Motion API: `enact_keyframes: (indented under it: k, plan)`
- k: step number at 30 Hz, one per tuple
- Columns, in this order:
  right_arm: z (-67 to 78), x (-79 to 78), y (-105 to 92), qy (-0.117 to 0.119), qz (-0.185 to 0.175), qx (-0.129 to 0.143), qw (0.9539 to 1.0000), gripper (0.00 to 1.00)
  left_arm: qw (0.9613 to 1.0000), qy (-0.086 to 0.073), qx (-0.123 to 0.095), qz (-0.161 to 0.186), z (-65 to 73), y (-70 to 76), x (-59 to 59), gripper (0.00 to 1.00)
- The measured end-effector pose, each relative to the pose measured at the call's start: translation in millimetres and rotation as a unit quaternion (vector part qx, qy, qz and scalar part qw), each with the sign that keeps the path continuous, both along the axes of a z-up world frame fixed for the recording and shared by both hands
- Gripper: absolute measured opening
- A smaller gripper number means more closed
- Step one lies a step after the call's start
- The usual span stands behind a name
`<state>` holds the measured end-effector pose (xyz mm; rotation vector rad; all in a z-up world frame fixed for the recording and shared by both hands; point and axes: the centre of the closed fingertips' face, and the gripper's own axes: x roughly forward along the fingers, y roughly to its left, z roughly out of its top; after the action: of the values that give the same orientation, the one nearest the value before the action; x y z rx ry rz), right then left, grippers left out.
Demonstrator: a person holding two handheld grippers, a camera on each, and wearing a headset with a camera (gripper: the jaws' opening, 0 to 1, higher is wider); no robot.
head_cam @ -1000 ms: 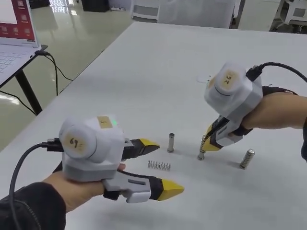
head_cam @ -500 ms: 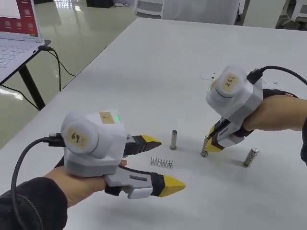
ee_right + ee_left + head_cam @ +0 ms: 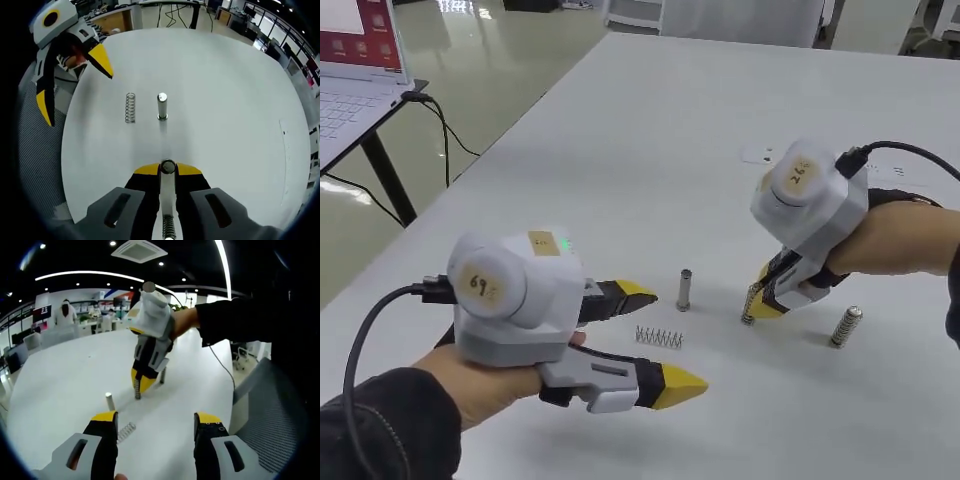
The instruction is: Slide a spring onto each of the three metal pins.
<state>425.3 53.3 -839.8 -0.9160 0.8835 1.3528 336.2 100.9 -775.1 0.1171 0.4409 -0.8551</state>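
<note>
One loose spring (image 3: 658, 337) | right tongs (image 3: 760, 303) pinch pin (image 3: 168, 190) (tight) | left tongs (image 3: 156, 416) agape

in the head view the right gripper (image 3: 761, 303) covers most of the middle pin (image 3: 747, 318), and just its foot shows under the yellow tips. in the right gripper view the near end of that pin and the spring (image 3: 169, 226) on it run off the bottom edge, between the jaws. in the left gripper view the far pin (image 3: 163, 377) is half hidden behind the right gripper.
</note>
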Motion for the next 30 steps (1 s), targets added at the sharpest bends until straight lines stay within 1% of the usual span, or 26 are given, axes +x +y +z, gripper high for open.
enact_keyframes:
  k: [12, 20, 26, 30]
  plan:
    - [0.6, 1.2, -2.3, -0.004, 0.003, -0.004, 1.0000, 0.09, 1.0000, -0.002, -0.001, 0.000, 1.7, -0.4, 1.0, 0.56]
    - [0.8, 2.4, -5.1, -0.007, 0.003, -0.005, 1.0000, 0.14, 1.0000, -0.002, -0.001, -0.001, 1.9, -0.9, 1.2, 0.56]
    - [2.8, 5.7, -8.9, -0.011, 0.000, -0.003, 0.9999, 0.15, 1.0000, -0.002, 0.002, -0.003, 1.2, -1.9, 0.9, 0.56]
    - [2.8, 4.7, -12.0, -0.011, -0.003, -0.003, 0.9999, 0.15, 1.0000, -0.002, 0.002, -0.004, 1.2, -2.0, 0.6, 0.56]
